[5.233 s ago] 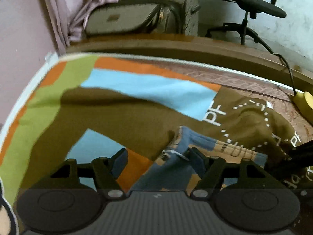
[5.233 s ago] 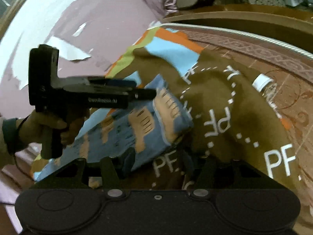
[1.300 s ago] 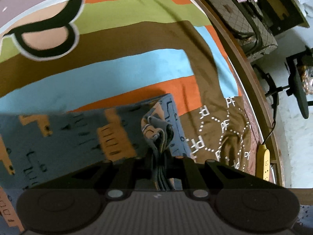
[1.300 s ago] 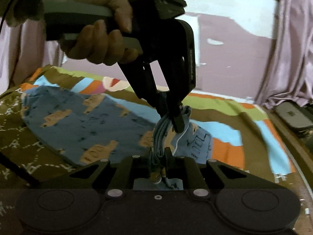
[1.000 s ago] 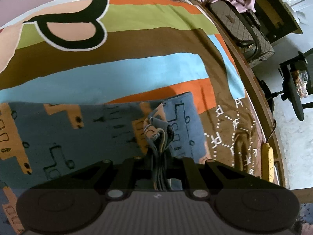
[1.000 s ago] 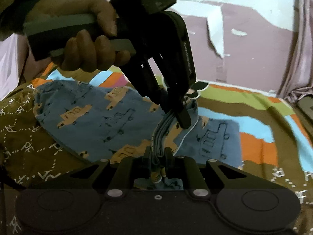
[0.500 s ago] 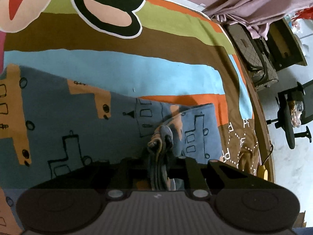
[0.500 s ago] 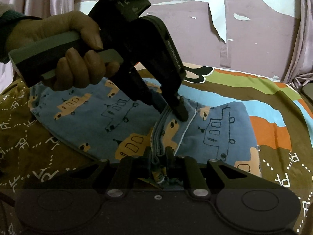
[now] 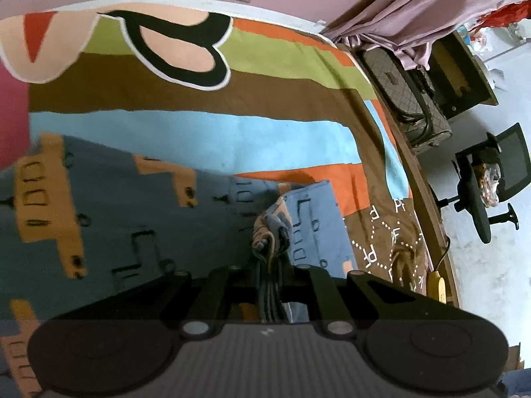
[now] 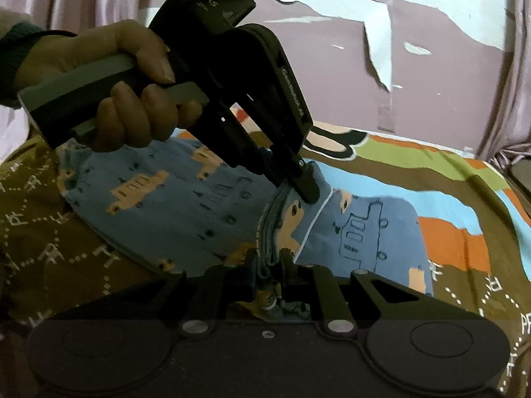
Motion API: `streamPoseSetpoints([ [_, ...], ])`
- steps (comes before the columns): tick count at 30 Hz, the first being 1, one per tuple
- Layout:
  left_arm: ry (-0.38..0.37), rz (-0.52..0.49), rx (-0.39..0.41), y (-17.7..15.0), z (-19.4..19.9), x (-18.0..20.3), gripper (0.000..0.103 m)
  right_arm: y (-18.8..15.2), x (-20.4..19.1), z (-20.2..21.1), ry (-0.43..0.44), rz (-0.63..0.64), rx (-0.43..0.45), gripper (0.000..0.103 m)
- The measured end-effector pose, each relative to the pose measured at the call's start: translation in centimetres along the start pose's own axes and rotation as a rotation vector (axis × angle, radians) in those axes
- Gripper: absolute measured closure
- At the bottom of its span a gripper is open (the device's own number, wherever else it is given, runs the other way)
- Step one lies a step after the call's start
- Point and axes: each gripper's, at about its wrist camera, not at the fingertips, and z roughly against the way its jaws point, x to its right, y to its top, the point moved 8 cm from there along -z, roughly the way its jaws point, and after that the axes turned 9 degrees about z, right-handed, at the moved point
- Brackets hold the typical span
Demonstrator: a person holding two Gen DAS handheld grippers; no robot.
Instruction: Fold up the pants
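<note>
Both grippers, left [image 9: 269, 285] and right [image 10: 269, 275], clamp bunched edge folds of the blue truck-print pants [image 10: 186, 212], which lie spread on the striped bedspread [image 9: 205, 132].

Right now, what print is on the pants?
Blue pants with orange vehicle shapes and dark outline drawings; clearest in the right wrist view.

Pants [image 9: 139, 219] lie on bedspread [image 9: 265, 99], spreading toward 9 o'clock of left gripper [image 9: 269, 265]. Suitcase [image 9: 405, 93] at 1 o'clock, office chair [image 9: 481, 195] at 3 o'clock, beyond bed edge.
</note>
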Motion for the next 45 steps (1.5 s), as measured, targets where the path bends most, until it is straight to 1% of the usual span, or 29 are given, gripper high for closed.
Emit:
streamPoseSetpoints([
  [6,0.024,-0.019,0.009,-0.2,2.6,-2.5,0.093,1.6,-2.6,-0.7,0.05,0.016,0.006,0.09],
  [17,0.032,0.013,0.045,-0.4,6.6,-7.6,0.093,4.0,-7.9,-2.7,0.121,0.064,0.013,0.09],
  [24,0.058,0.014,0.046,-1.1,6.8,-9.7,0.093,3.9,-9.7,-3.7,0.148,0.076,-0.009,0.09],
  [27,0.066,0.012,0.046,-1.1,6.5,-10.1,0.091,3.6,-10.2,-4.4,0.156,0.091,-0.028,0.088],
  [29,0.067,0.028,0.043,-1.1,6.5,-10.5,0.084,3.3,-10.3,-4.7,0.173,0.084,-0.024,0.078],
  [30,0.064,0.033,0.041,-1.1,6.5,-10.5,0.082,3.3,-10.2,-4.4,0.189,0.079,-0.014,0.075],
  [31,0.065,0.033,0.039,-1.0,6.8,-10.6,0.074,3.3,-10.1,-4.1,0.207,0.079,-0.004,0.065],
  [32,0.08,0.028,0.044,-0.9,7.2,-10.6,0.065,3.3,-9.8,-3.7,0.222,0.077,0.006,0.049],
  [33,0.103,0.019,0.048,-0.9,7.7,-10.6,0.059,3.3,-9.3,-3.2,0.235,0.075,0.022,0.042],
  [34,0.124,0.011,0.049,-0.9,8.4,-10.6,0.049,3.4,-8.6,-2.6,0.236,0.078,0.036,0.032],
  [35,0.157,-0.003,0.051,-1.0,9.4,-10.6,0.044,3.4,-7.9,-2.1,0.231,0.091,0.045,0.028],
  [36,0.181,-0.014,0.055,-1.1,10.2,-10.6,0.037,3.5,-7.2,-1.8,0.219,0.111,0.048,0.026],
  [38,0.234,-0.044,0.061,-1.6,12.1,-10.4,0.027,3.7,-5.5,-1.4,0.185,0.167,0.037,0.012],
  [39,0.262,-0.065,0.072,-2.0,13.0,-10.2,0.025,3.9,-4.5,-1.3,0.172,0.192,0.032,0.01],
  [40,0.284,-0.094,0.091,-2.4,13.9,-9.9,0.019,4.2,-3.5,-1.2,0.164,0.203,0.027,0.008],
  [41,0.309,-0.134,0.126,-3.0,14.8,-9.5,0.013,4.4,-2.3,-1.2,0.163,0.205,0.012,0.006],
  [42,0.328,-0.17,0.159,-3.5,15.5,-9.1,0.01,4.6,-1.2,-1.3,0.177,0.201,-0.012,0.006],
  [43,0.347,-0.208,0.2,-4.2,15.9,-8.7,0.009,5.0,-0.2,-1.6,0.206,0.194,-0.046,0.008],
  [44,0.358,-0.246,0.256,-5.0,16.0,-8.1,0.009,5.2,0.5,-2.0,0.25,0.187,-0.078,0.016],
  [45,0.353,-0.259,0.301,-5.6,16.1,-7.7,0.009,5.5,1.0,-2.3,0.291,0.186,-0.112,0.022],
])
